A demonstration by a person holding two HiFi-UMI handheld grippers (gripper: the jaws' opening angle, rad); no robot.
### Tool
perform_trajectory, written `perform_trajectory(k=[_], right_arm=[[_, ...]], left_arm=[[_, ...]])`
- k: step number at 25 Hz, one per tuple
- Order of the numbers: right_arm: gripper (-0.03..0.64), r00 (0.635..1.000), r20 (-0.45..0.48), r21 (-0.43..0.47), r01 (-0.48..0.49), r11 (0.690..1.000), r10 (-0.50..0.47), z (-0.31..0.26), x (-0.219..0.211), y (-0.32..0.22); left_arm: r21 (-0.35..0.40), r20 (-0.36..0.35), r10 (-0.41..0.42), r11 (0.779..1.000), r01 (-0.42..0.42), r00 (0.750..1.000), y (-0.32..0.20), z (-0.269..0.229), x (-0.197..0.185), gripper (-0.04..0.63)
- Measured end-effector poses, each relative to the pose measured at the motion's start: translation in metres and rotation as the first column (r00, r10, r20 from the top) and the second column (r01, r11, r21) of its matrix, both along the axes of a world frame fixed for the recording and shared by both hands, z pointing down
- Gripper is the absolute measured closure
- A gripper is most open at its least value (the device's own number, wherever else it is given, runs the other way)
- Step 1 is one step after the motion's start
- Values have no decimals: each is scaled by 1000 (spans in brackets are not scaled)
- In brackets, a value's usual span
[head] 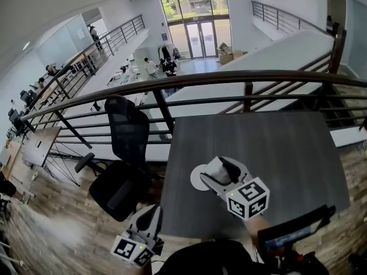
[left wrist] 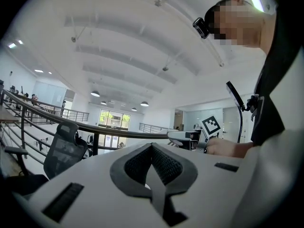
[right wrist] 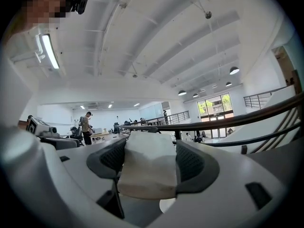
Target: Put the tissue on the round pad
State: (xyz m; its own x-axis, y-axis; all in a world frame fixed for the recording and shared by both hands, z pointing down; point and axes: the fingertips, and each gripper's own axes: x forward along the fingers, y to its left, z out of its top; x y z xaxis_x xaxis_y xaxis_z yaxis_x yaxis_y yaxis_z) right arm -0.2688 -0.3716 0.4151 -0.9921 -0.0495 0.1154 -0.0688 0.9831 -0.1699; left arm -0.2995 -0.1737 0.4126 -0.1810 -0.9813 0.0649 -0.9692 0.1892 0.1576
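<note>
Right claw [head: 217, 173]: clamped on a folded white tissue [right wrist: 147, 167], the wad standing upright between the dark mesh pads [right wrist: 194, 164]. In the head view this claw hangs over the round white pad [head: 196, 183], covering its right part. The pad lies near the left edge of the dark grey table [head: 275, 153]. Whether the tissue touches the pad cannot be told.

Left claw [left wrist: 153, 167]: jaws together, nothing between them. It is held low, off the near left corner of the table, beside the black office chair [head: 121, 171].
</note>
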Motion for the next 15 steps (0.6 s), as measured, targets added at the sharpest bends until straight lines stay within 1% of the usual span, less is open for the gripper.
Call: perform_trajectory(k=[4, 7, 12, 15], right_arm=[[284, 999, -31, -9, 15, 1000, -15, 21, -21, -21], [284, 998, -55, -13, 26, 1000, -27, 34, -41, -26], [284, 992, -116, -41, 46, 998, -51, 53, -56, -37], [284, 986, -152, -51, 61, 997, -68, 73, -67, -43]], left_arm=[[-10, -1, -35, 999, 35, 999, -9, 3, -10, 592], [-23, -2, -67, 998, 67, 998, -3, 3, -20, 592], [-39, -11, -117, 992, 116, 993, -3, -12, -23, 592], [-44, -1, -136, 990, 136, 991, -6, -15, -27, 592]])
